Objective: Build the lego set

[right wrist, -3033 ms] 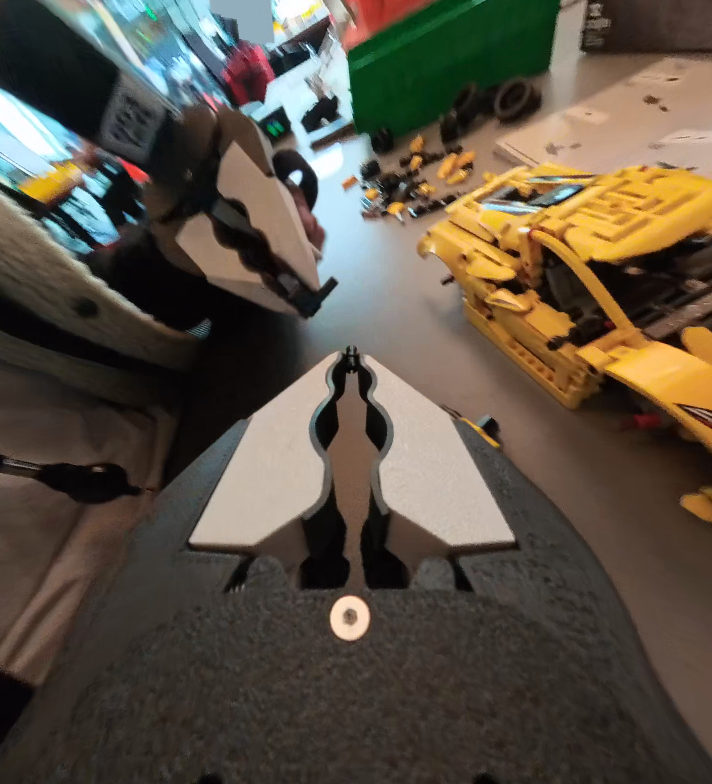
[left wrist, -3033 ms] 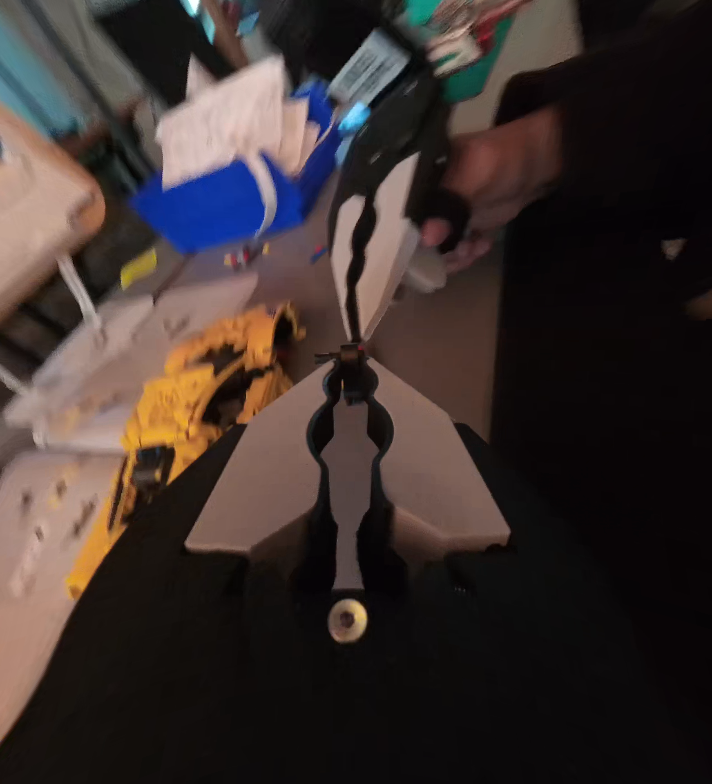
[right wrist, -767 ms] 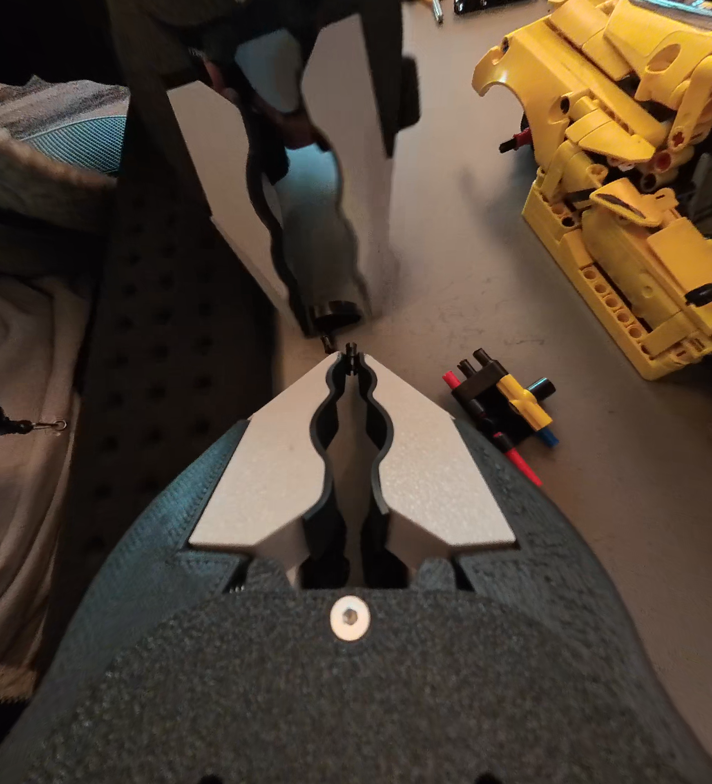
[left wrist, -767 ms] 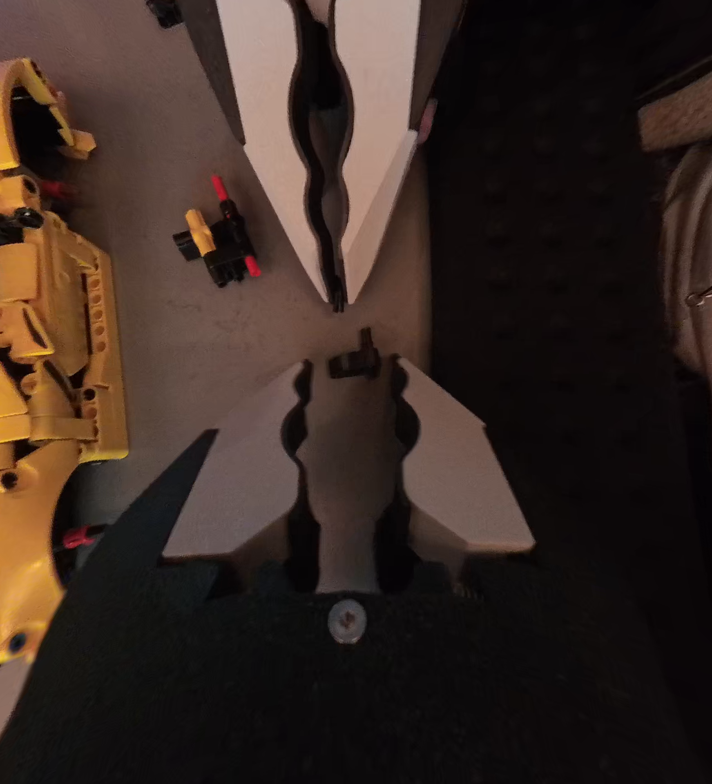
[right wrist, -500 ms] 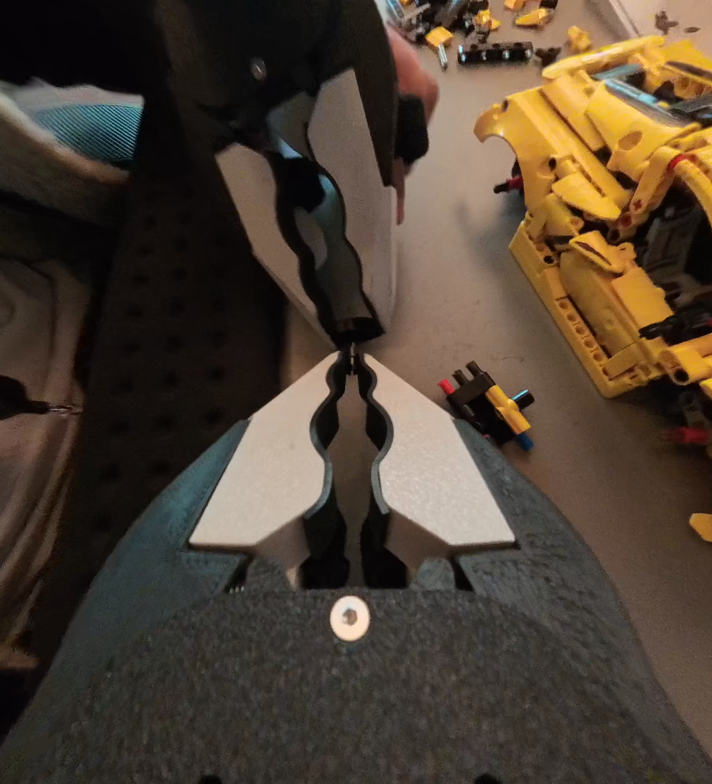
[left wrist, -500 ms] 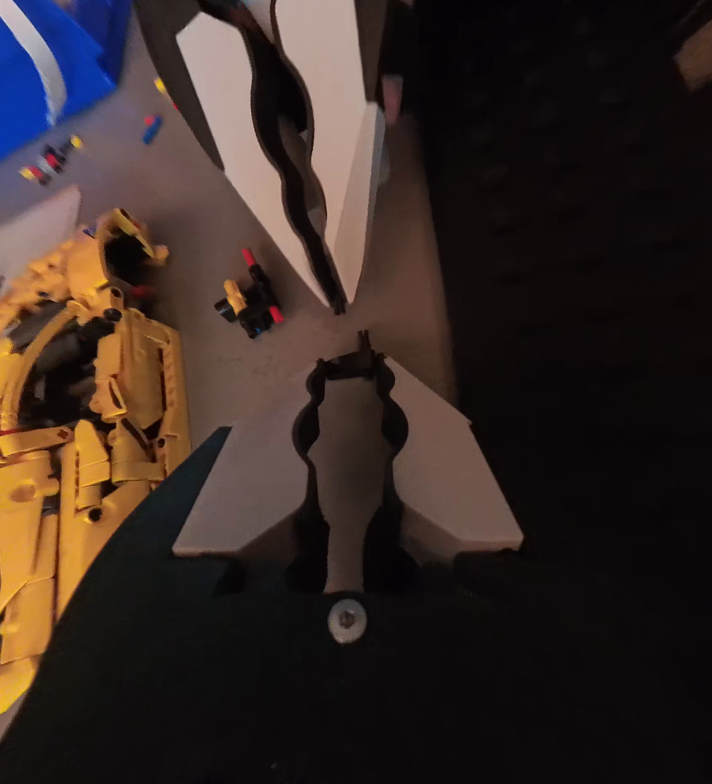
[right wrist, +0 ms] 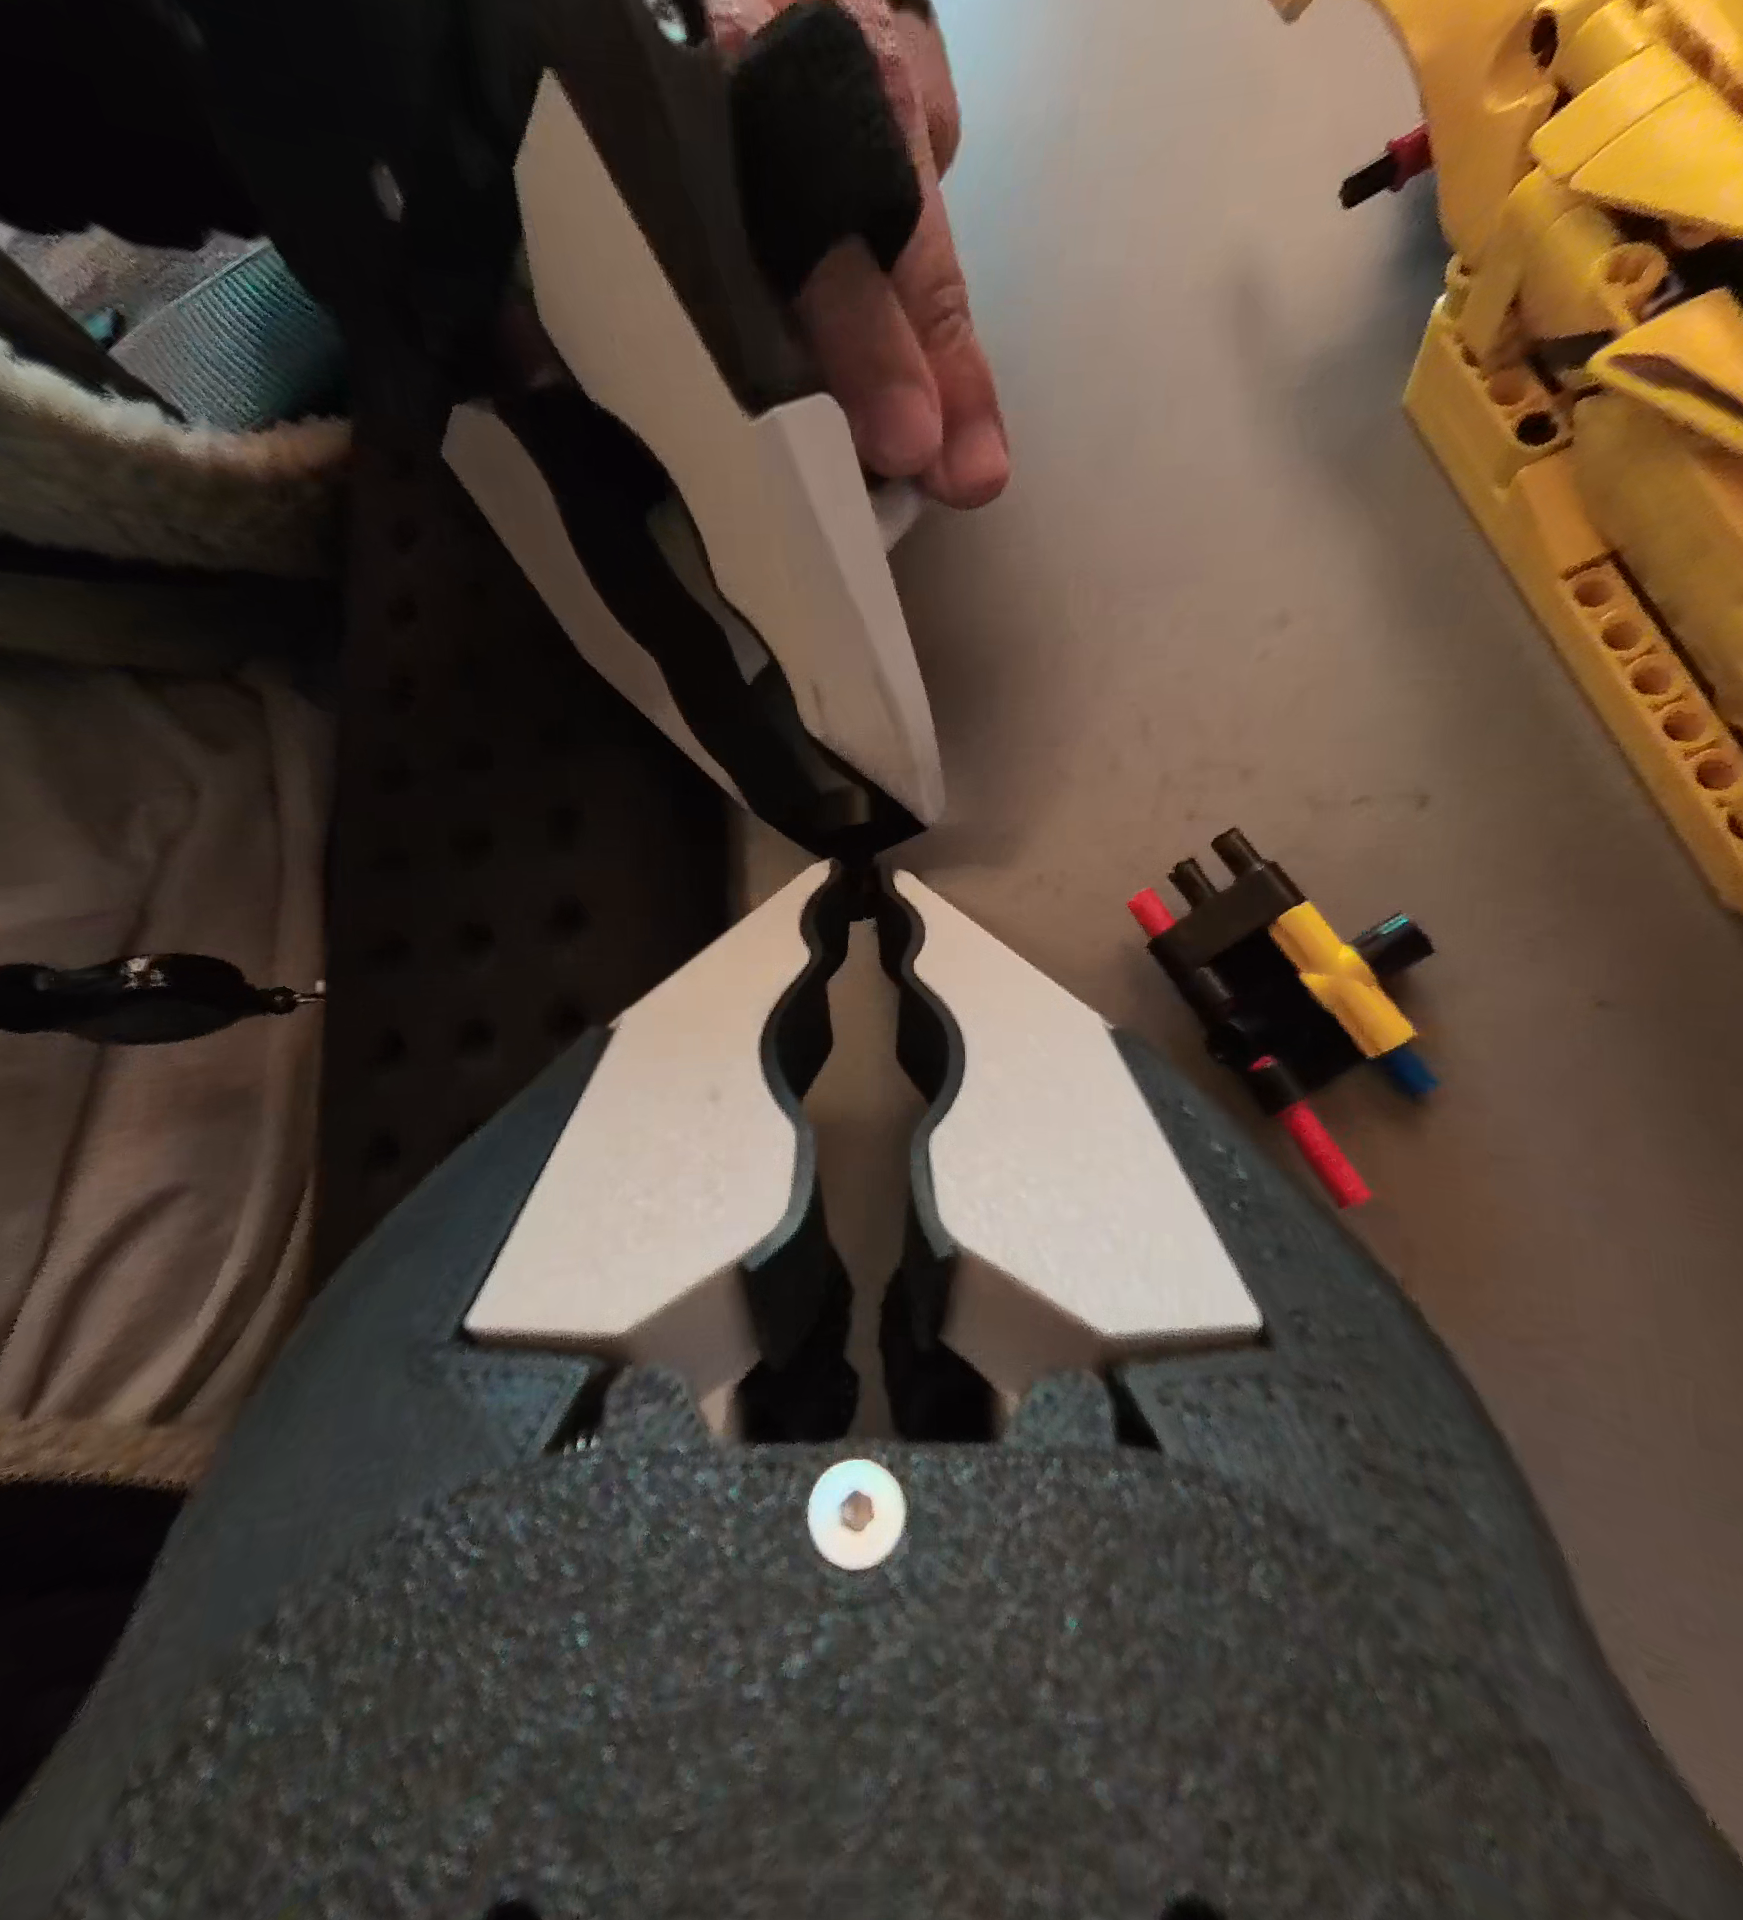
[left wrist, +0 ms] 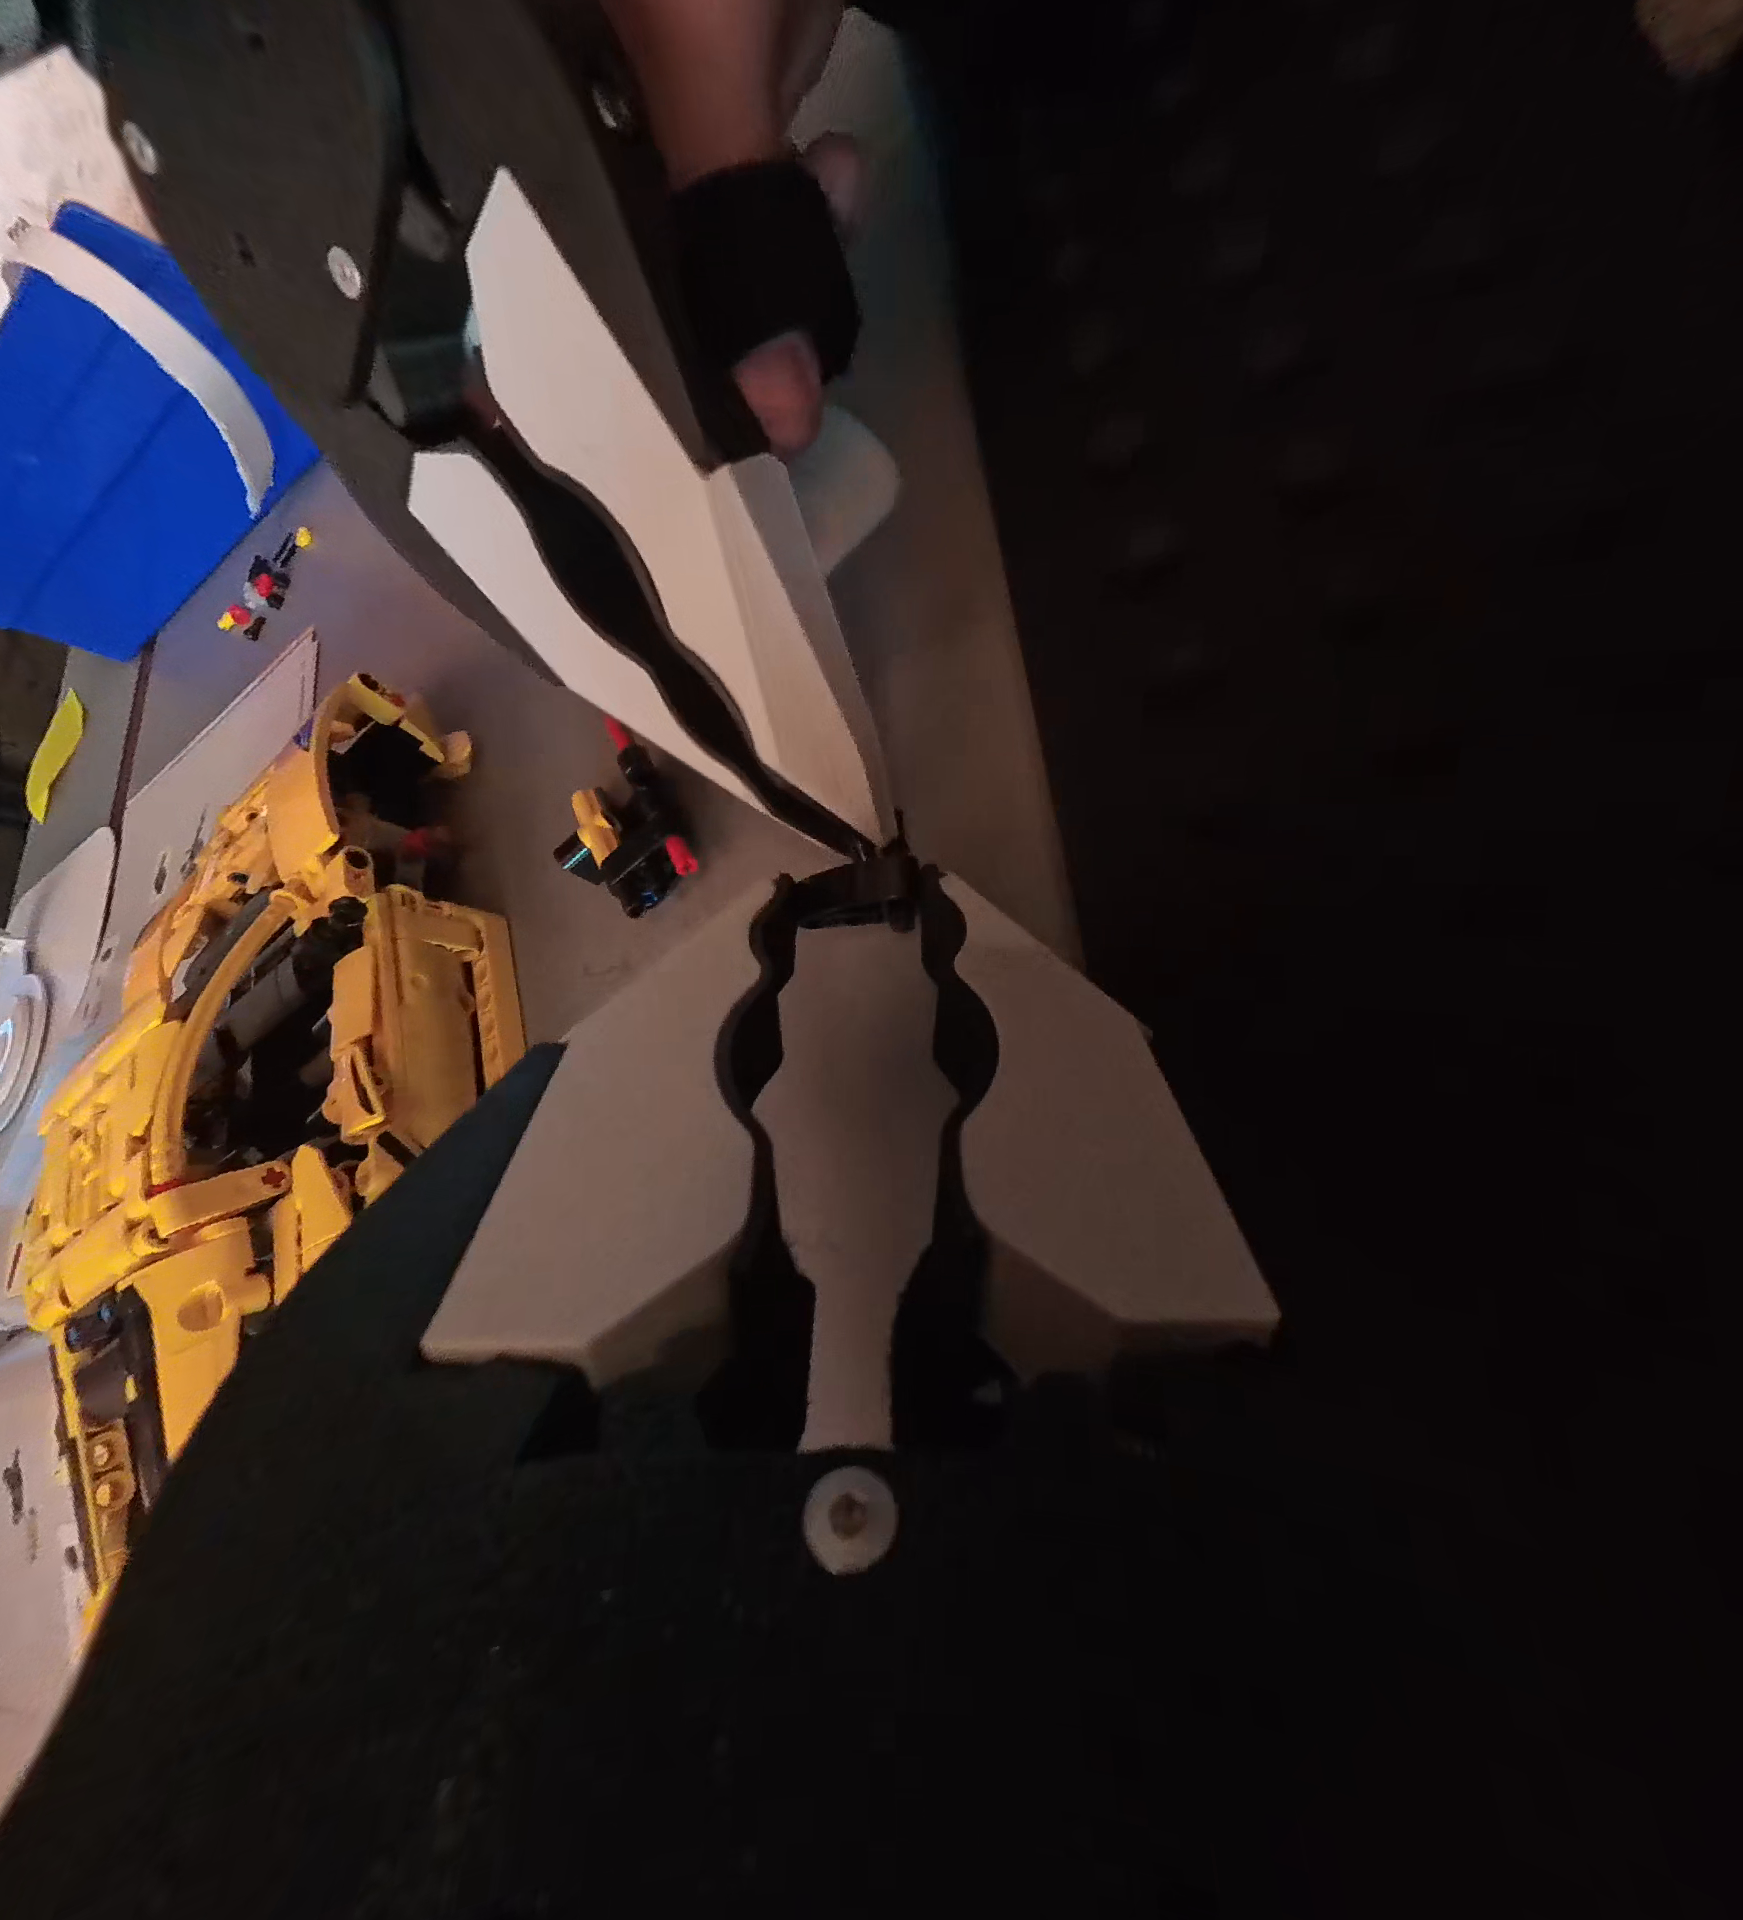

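My left gripper (left wrist: pixel 851 906) is shut on a small black connector piece (left wrist: pixel 839 896) that spans its tips. My right gripper (right wrist: pixel 854 891) is shut on a small black pin (right wrist: pixel 854 871). The two grippers meet tip to tip above the grey table, the pin touching the black piece. The right gripper (left wrist: pixel 869 829) shows in the left wrist view, coming in from the upper left. The left gripper (right wrist: pixel 862 816) shows in the right wrist view, coming from above. A partly built yellow lego car (left wrist: pixel 254 1039) (right wrist: pixel 1677 520) lies on the table beside them.
A small black, yellow, red and blue sub-assembly (left wrist: pixel 628 844) (right wrist: pixel 1282 997) lies between the car and the grippers. A blue box (left wrist: pixel 88 468), loose small parts (left wrist: pixel 259 592) and white sheets (left wrist: pixel 233 717) lie farther off. A dark perforated mat (right wrist: pixel 493 831) borders the table. A person's hand (right wrist: pixel 908 343) holds the left gripper. Both grippers' tips are roughly 15 cm from the partly built yellow lego car (left wrist: pixel 254 1039).
The two grippers have closed the small gap between their tips, and the pin now touches the black piece. Both views have swung and moved closer to the table.
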The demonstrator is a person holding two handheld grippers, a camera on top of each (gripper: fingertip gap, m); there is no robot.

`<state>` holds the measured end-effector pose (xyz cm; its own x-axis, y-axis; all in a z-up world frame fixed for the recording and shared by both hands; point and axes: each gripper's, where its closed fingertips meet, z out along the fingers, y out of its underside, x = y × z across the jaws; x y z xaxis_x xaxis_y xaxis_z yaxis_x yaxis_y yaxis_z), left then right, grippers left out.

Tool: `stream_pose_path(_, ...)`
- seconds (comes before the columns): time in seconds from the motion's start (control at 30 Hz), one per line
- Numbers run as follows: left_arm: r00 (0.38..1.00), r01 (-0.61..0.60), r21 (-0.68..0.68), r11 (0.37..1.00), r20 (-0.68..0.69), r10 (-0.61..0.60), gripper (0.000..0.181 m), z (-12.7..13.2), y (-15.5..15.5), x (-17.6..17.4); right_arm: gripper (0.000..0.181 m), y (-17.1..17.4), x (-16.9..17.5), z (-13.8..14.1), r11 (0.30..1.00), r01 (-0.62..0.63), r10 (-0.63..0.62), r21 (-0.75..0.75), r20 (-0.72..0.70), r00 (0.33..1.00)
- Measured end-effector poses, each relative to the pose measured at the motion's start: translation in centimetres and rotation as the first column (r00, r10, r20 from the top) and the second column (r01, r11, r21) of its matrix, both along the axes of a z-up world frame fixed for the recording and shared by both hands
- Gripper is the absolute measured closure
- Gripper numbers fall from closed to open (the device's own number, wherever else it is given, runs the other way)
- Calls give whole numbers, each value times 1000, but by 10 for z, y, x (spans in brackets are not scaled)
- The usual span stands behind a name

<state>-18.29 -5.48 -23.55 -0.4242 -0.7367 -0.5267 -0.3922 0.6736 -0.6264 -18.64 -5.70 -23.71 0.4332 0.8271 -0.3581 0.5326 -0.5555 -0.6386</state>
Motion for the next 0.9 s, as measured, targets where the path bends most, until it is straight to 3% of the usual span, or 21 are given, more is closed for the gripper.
stream_pose_path(0.2,1000,-2,60,998,22,1,158,1,3,1,177,3,1,2,1000,13,-14,-25,-51,999)
stream_pose_path(0.67,999,-17,165,986,31,12,157,1,5,3,177,8,4,1,999,16,-15,-44,13,1000)
stream_pose_path(0.9,997,-70,207,976,36,64,158,4,13,4,177,17,3,3,996,84,-83,-23,25,996)
